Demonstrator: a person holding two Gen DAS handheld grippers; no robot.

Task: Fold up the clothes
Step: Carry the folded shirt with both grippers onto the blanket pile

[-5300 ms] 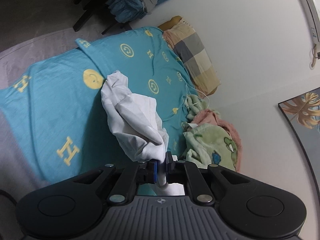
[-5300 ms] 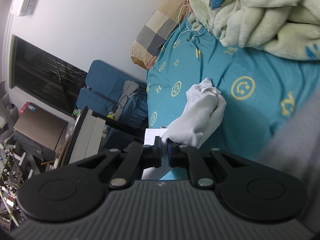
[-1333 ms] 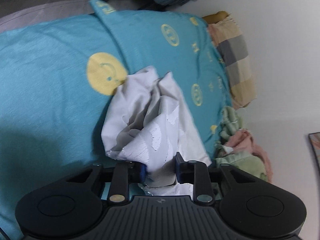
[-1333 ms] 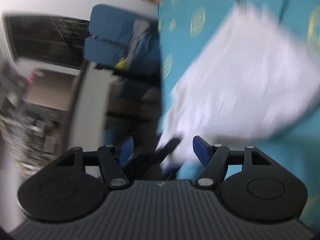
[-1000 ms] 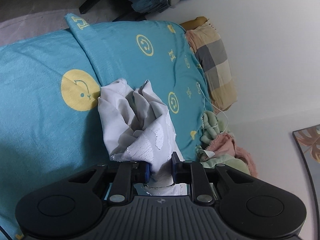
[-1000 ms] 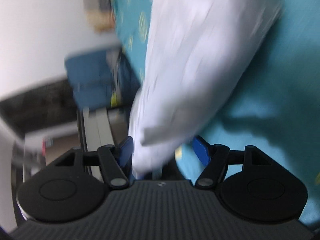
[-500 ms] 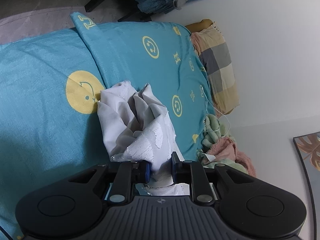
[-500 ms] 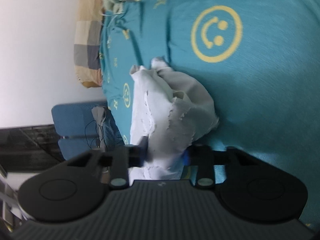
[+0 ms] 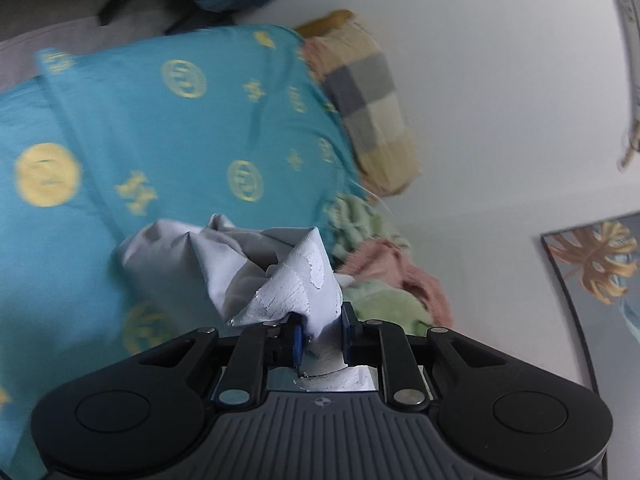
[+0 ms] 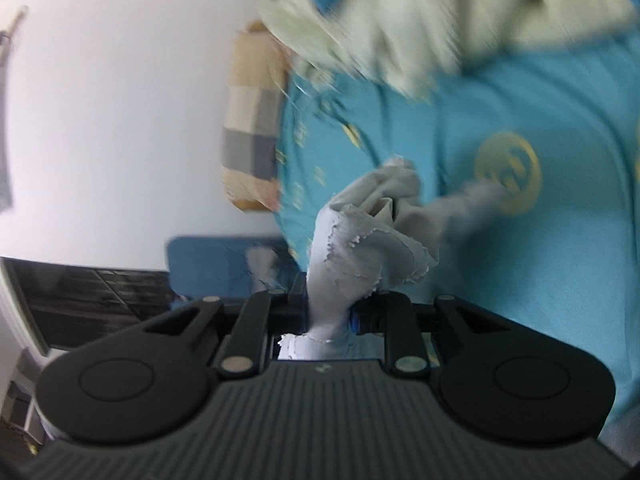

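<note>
The left hand-held gripper [image 9: 320,340] pinches a bunched edge of the white garment [image 9: 256,268], which trails toward 11 o'clock over the teal bedsheet [image 9: 168,128]. The right hand-held gripper [image 10: 329,312] has its jaws closing on another bunch of the same white garment [image 10: 372,248], the cloth squeezed between them and spreading toward 1 o'clock. Beyond, in the left view, a checked pillow [image 9: 368,96] lies at 1 o'clock and a green and pink blanket [image 9: 384,280] at 3 o'clock, against the white wall [image 9: 500,80].
</note>
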